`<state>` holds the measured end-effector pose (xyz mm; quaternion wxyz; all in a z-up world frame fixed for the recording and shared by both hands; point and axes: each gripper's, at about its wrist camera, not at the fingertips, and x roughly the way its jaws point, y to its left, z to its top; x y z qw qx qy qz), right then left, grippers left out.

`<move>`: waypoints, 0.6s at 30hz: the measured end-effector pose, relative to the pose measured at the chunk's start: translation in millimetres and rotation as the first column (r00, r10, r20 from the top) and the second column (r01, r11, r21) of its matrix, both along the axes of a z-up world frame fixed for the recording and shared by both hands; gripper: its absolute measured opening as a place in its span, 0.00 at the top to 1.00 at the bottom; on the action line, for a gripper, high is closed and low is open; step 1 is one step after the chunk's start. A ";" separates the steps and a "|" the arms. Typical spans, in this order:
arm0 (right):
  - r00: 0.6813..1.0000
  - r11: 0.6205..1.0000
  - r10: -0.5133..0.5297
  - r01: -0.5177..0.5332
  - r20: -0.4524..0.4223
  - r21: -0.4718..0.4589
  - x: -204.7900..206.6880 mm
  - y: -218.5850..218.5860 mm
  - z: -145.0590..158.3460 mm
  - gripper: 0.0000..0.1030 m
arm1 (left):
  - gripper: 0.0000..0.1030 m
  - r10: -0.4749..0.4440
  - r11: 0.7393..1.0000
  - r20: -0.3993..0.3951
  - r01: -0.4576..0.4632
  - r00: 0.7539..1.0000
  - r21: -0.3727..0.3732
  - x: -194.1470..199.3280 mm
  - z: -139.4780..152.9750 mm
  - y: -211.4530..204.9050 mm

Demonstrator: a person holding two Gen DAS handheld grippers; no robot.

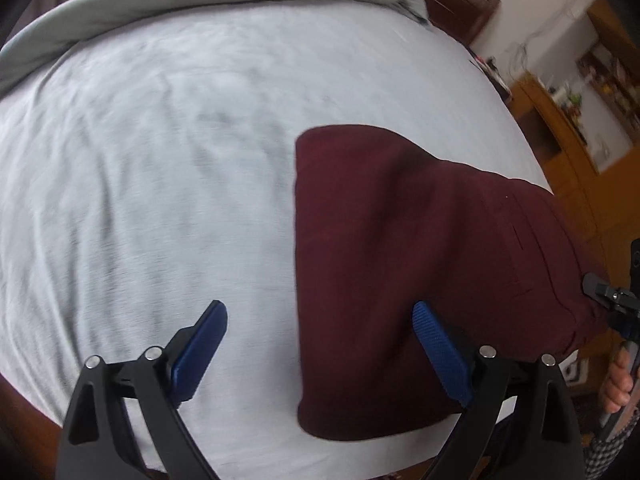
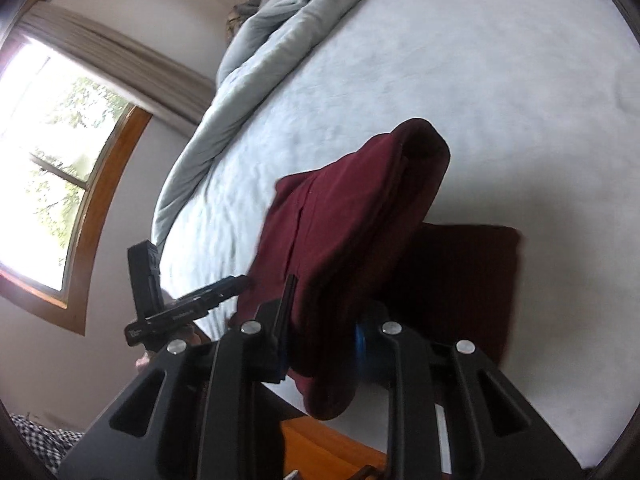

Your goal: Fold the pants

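1. On the pale grey bed sheet [image 1: 160, 160] lie the maroon pants [image 1: 400, 260], already folded into a thick, roughly rectangular bundle.
2. Seen from the left wrist, the pants sit to the right of the sheet's middle, with their right end rising off the bed toward the right gripper [image 1: 600, 292] at the frame edge.
3. The left gripper [image 1: 320, 344] hangs over the near edge of the bundle with its blue pads [image 1: 440, 352] spread wide and nothing between them.
4. Seen from the right wrist, the right gripper [image 2: 324, 328] is clamped narrowly on one end of the pants [image 2: 352, 232], and the cloth is lifted into a hump above a lower layer that stays flat on the sheet [image 2: 480, 100].
5. A rumpled grey duvet [image 2: 248, 80] lies along the far side of the bed, near a wood-framed window [image 2: 60, 160].
6. A hand [image 1: 618, 380] shows at the right edge of the left-wrist view.
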<state>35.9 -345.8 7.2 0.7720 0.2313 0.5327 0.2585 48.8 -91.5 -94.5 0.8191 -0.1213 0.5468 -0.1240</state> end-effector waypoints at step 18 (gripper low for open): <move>0.996 0.986 -0.050 0.039 -0.067 -0.163 -27.4 -37.7 -57.5 0.35 | 0.04 -0.074 0.995 -0.049 0.078 0.996 0.067 -1.1 -22.0 -39.4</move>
